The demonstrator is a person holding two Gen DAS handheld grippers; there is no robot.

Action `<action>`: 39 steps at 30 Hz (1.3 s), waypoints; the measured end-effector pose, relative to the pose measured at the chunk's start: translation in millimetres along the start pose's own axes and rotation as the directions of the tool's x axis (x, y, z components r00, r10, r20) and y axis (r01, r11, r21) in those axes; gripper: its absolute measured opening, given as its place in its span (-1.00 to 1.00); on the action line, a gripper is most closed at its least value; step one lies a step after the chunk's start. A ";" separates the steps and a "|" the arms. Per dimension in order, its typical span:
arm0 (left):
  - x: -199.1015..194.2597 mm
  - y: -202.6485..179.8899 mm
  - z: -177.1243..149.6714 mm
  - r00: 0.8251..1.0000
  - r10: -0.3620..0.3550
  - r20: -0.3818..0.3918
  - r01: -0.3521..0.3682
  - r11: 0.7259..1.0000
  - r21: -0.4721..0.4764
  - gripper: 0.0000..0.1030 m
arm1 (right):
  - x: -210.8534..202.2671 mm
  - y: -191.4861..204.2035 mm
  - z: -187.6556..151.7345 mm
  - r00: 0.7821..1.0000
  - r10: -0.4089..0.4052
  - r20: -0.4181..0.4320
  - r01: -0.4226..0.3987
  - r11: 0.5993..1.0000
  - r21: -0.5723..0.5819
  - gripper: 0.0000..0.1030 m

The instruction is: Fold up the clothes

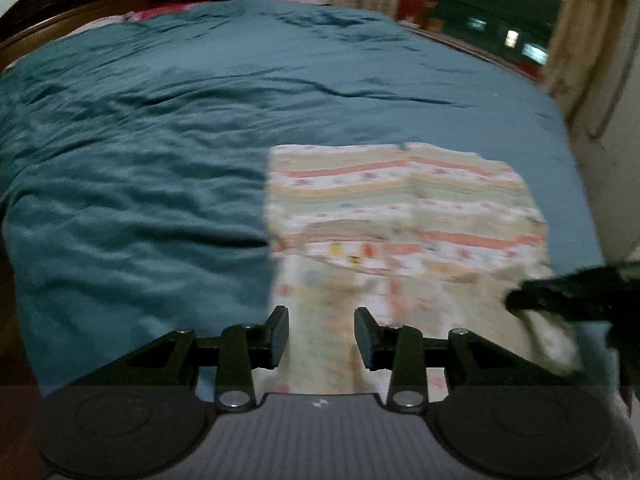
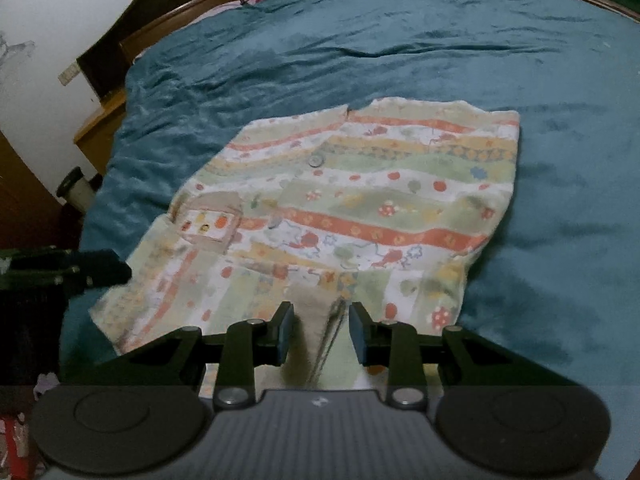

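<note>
A patterned shirt (image 2: 344, 204) lies on a teal blanket (image 2: 540, 160) that covers the bed, its sides seemingly turned in so it forms a rough rectangle; a button and a small chest pocket face up. In the right wrist view the shirt fills the middle, with its far edge towards 12 o'clock and its near edge at 6 o'clock, running under the tool.

The right gripper (image 2: 320, 334) has its fingers apart, straddling a raised ridge of cloth at the near edge without pinching it. The left gripper (image 1: 322, 336) is also spread, with a strip of the same shirt between its fingers but not clamped. In the left wrist view the shirt sits towards 3 o'clock, and the right gripper shows there as a dark shape at the shirt's edge near 4 o'clock.

The risks, as I judge them: closing on the soft blanket along with the shirt would drag the bedding up; pinching only the top layer would let the turned-in sides fall open; and uneven lifting between the two grippers would skew any fold.
</note>
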State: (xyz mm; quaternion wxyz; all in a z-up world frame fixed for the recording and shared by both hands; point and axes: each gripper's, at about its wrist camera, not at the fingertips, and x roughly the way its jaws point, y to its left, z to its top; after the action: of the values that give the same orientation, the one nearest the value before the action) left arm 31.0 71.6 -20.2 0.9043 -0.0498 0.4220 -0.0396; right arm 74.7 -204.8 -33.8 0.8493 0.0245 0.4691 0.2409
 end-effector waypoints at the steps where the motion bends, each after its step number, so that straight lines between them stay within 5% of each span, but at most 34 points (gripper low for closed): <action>1: 3.7 4.4 0.5 1.000 0.011 -0.005 -0.011 1.000 -0.015 -0.24 | 2.1 -0.2 -0.7 1.000 -0.006 -0.001 0.006 1.000 -0.001 -0.41; 5: 18.8 17.1 1.0 0.999 0.014 -0.031 -0.016 0.998 -0.063 -0.28 | 5.1 -0.1 -2.2 1.000 0.002 0.004 -0.002 1.000 0.017 -0.41; 7: 22.6 19.5 -0.1 0.999 0.007 -0.037 -0.010 0.997 -0.071 -0.32 | 4.7 2.0 -2.2 1.000 0.001 0.010 -0.001 1.000 0.011 -0.71; 9: 24.2 20.0 -1.4 0.999 0.001 -0.038 -0.004 0.997 -0.072 -0.67 | 2.4 4.8 -1.4 1.000 -0.021 0.022 0.022 1.000 -0.005 -0.78; 14: 22.0 15.1 -3.8 1.000 0.018 -0.012 -0.019 0.998 -0.063 -0.89 | -5.4 11.1 5.3 0.997 -0.049 0.057 0.051 0.998 -0.038 -0.82; 21: 24.4 19.9 -3.3 1.000 0.023 -0.017 -0.024 0.997 -0.076 -0.87 | -5.9 14.7 8.9 0.993 -0.090 0.070 0.095 0.993 -0.069 -0.81; 25: 16.0 15.6 -0.9 1.000 0.010 0.003 -0.010 0.999 -0.052 -0.81 | -5.2 13.9 5.2 0.991 -0.115 0.065 0.121 0.989 -0.088 -0.62; 31: 3.8 -1.6 1.5 0.998 -0.057 0.026 0.057 0.998 0.013 -0.81 | -22.9 29.9 1.5 0.999 -0.009 0.038 0.016 0.981 -0.191 -0.61; 39: 10.9 -14.3 -24.9 0.993 -0.084 -0.078 0.092 0.989 0.113 -0.80 | -13.9 45.9 -31.1 0.997 0.001 -0.082 -0.026 0.953 -0.301 -0.60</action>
State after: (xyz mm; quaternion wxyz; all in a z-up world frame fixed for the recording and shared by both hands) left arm 18.4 54.8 -42.6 0.8870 -0.0139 0.4493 -0.1058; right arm 25.7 -176.1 -28.0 0.8218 -0.1119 0.4605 0.3163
